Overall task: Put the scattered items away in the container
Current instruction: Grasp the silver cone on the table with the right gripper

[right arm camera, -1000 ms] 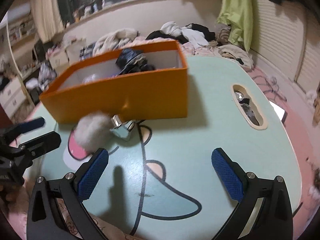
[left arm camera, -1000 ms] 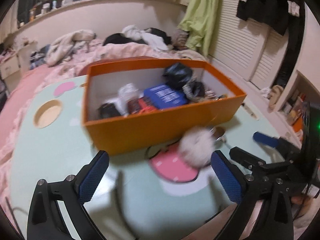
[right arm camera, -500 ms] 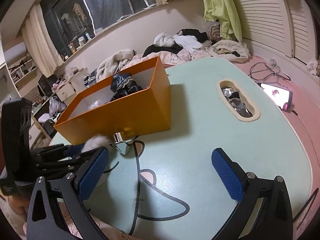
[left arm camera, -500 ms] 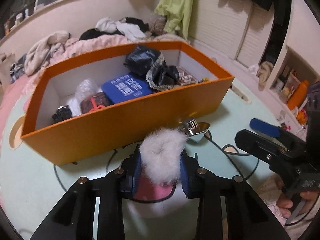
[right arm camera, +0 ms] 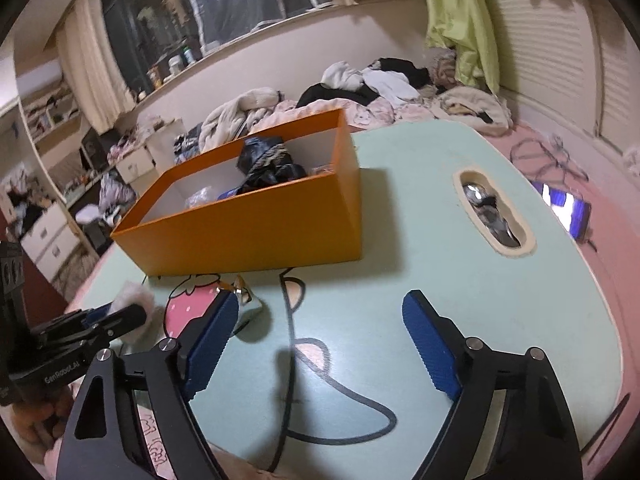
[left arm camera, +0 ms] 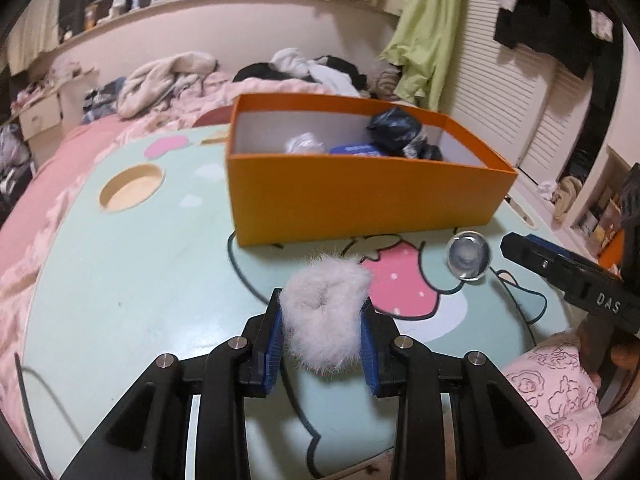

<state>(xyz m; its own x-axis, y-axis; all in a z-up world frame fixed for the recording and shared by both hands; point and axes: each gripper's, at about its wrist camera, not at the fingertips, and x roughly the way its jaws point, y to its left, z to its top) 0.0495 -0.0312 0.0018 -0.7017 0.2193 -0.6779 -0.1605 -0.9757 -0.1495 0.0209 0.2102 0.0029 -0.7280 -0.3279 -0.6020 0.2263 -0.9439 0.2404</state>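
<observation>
My left tongs (left arm camera: 322, 330) were clamped on the fluffy white fur scrunchie (left arm camera: 326, 316), held just above the mint-green cartoon worktop (left arm camera: 120, 280). My right tongs (right arm camera: 316, 344) were closing with nothing between them, beside the small shiny silver cup (right arm camera: 246, 298). Next, I thought, the scrunchie needed lifting over the near wall of the orange cardboard box (left arm camera: 360, 204) and dropping in.

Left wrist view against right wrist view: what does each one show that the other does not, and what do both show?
Only the left wrist view shows the round hole in the table and the whole fluffy scrunchie clamped in the left gripper. Only the right wrist view shows the oval slot, the lit phone and the right gripper, jaws closing on nothing. Both show the orange box and the shiny metal piece.
</observation>
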